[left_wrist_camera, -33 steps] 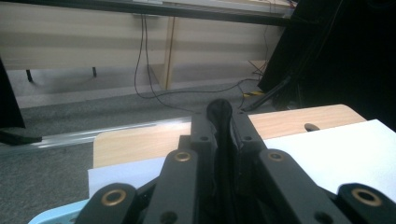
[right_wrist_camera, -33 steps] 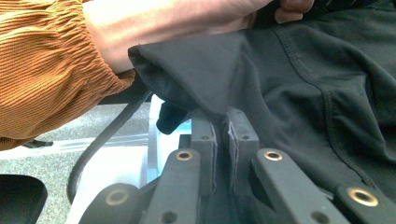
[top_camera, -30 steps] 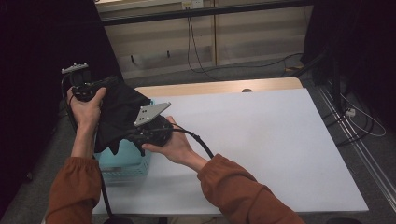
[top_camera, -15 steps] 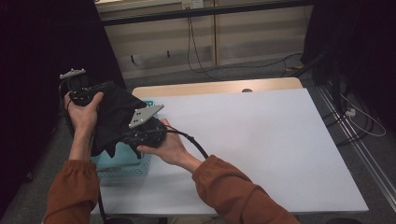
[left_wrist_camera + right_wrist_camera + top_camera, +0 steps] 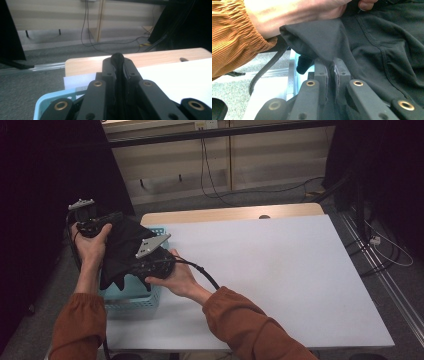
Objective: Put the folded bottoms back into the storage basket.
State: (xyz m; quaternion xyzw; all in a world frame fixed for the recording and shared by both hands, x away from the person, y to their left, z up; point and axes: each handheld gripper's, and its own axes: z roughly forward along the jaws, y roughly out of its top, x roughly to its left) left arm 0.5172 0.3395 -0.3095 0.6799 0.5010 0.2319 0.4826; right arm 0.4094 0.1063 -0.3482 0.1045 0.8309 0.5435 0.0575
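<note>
Black soft fabric garment [image 5: 121, 251] hangs stretched between both grippers above the light-blue plastic mesh basket [image 5: 131, 296] at the white surface's [image 5: 280, 275] left edge. Left gripper [image 5: 117, 62] and right gripper [image 5: 331, 65] each pinch a fold of it.

Rust-orange ribbed sleeves [image 5: 245, 320] on both arms. Left tool [image 5: 119, 65] & right tool [image 5: 331, 67]: black jaws w/ brass rivets, grey 3-cornered plate [image 5: 151, 245], black cable [image 5: 200, 270].
</note>
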